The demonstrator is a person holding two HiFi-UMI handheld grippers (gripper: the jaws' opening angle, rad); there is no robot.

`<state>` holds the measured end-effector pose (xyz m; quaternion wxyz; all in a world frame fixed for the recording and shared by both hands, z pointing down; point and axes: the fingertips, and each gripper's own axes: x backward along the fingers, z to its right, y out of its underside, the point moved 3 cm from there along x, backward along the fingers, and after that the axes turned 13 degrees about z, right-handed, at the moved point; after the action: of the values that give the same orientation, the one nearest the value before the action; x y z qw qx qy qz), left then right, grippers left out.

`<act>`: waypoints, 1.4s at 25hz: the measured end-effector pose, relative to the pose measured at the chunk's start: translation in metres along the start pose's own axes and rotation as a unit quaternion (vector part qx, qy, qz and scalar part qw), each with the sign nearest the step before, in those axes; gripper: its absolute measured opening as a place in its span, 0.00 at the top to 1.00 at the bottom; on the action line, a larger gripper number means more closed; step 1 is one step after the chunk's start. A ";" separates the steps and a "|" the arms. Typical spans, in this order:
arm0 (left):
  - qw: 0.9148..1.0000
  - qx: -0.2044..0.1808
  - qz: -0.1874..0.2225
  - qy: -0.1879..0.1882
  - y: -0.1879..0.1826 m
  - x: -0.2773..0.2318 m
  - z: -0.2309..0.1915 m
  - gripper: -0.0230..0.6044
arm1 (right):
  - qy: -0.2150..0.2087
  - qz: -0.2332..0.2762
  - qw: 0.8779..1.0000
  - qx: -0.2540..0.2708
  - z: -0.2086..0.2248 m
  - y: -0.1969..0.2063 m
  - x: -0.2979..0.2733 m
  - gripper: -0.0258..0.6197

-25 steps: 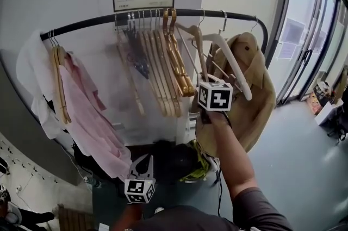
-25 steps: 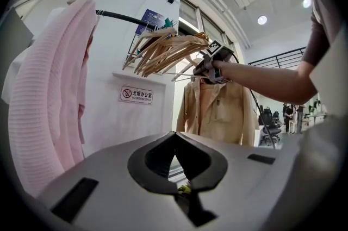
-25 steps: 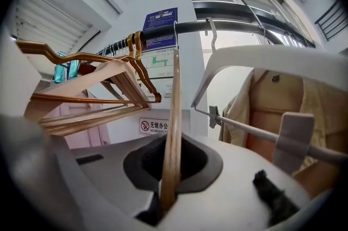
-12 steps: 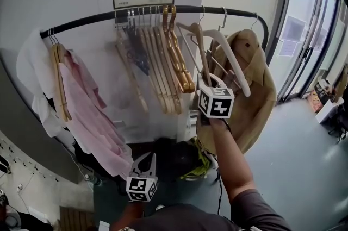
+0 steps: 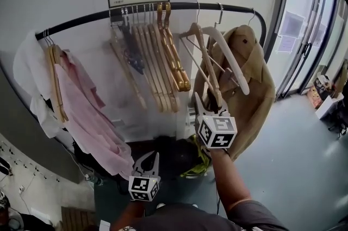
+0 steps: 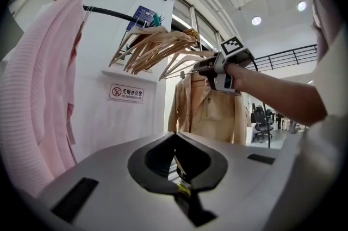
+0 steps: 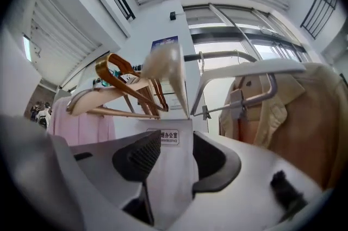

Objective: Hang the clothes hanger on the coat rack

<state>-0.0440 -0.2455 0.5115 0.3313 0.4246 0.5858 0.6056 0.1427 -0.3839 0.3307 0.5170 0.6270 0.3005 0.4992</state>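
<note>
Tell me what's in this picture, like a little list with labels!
Place: black rail
Hanging on it: pink garment, bunch of wooden hangers, pale wooden hanger, white hanger, tan coat
Right: right gripper just under the pale wooden hanger, jaws opening, nothing between them
Left: left gripper down low, shut, holding nothing

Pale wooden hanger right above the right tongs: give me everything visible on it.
Bare pale wooden hanger: light, unpainted-looking wood, thin metal hook, slim lower bar. Its hook sits over the black rail, between the wooden hanger bunch and a white hanger. It hangs skewed, one arm pointing down at the right tongs, whose jaws are opening with nothing between them.
</note>
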 end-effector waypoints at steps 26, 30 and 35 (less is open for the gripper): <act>1.000 -0.016 0.025 0.009 -0.018 -0.009 0.008 0.95 | -0.011 -0.065 0.996 0.065 -0.041 0.115 0.158 0.94; 0.999 -0.014 0.024 0.015 -0.017 -0.010 0.013 0.95 | -0.009 -0.065 0.995 0.072 -0.039 0.112 0.161 0.94; 1.000 -0.007 0.022 0.011 -0.014 -0.008 0.015 0.95 | -0.017 -0.065 0.995 0.069 -0.042 0.113 0.163 0.94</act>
<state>-0.0288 -0.2453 0.4963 0.3144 0.4279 0.5756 0.6219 0.1400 -0.2555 0.4879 0.5090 0.6484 0.3653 0.4325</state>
